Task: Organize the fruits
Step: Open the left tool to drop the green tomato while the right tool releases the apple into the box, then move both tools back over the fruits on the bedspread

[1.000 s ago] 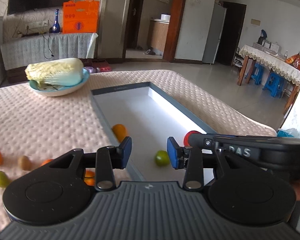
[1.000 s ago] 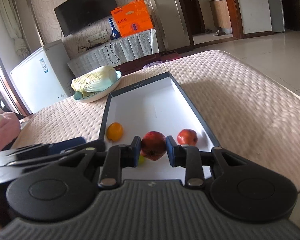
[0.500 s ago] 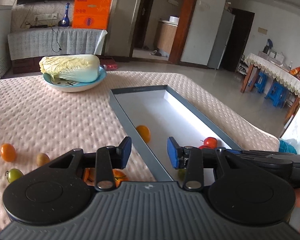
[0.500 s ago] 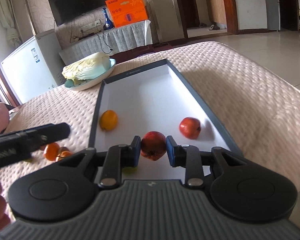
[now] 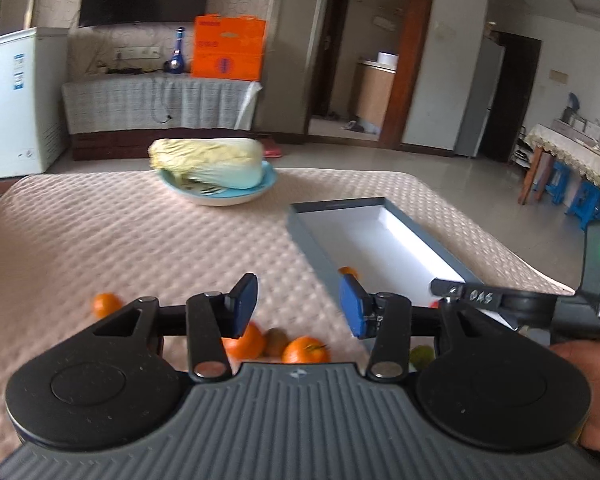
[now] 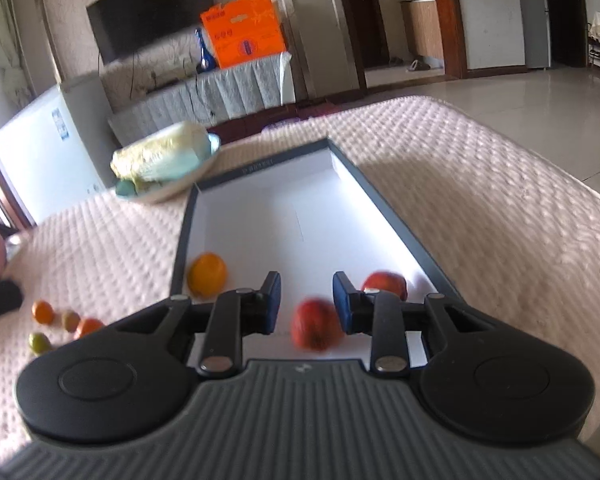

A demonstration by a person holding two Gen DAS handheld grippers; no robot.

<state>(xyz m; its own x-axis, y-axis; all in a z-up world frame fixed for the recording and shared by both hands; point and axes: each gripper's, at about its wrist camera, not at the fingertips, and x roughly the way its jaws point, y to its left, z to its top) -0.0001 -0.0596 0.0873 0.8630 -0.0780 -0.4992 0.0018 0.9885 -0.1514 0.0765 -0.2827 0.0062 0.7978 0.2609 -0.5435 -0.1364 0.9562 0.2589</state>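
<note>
Hovering over the near end of the tray (image 6: 384, 204), the right tongs (image 6: 306, 306) stand apart with a red apple (image 6: 315, 325) blurred in the gap; neither pad appears to touch it, so nothing is held. A second red apple (image 6: 384, 285) lies just beyond the right pad, and an orange (image 6: 207, 274) sits against the tray's left wall. The left tongs (image 5: 298, 306) are wide open and empty, above the quilted bench (image 5: 140, 240) just left of the tray's wall (image 5: 312, 248). Loose fruit lies below them: two mandarins (image 5: 306, 350), a small brown kiwi-like fruit (image 5: 276, 342) between these, another mandarin (image 5: 106, 305) further left, and a green fruit (image 5: 420, 354) partly hidden behind the right finger. Judgement: mandarins are light, round and soft-skinned, apt to roll on the padded cloth; grip across the widest middle with modest force so the peel does not bruise. A napa cabbage (image 5: 208, 162) rests on a blue plate (image 5: 220, 196) at the far end.
</note>
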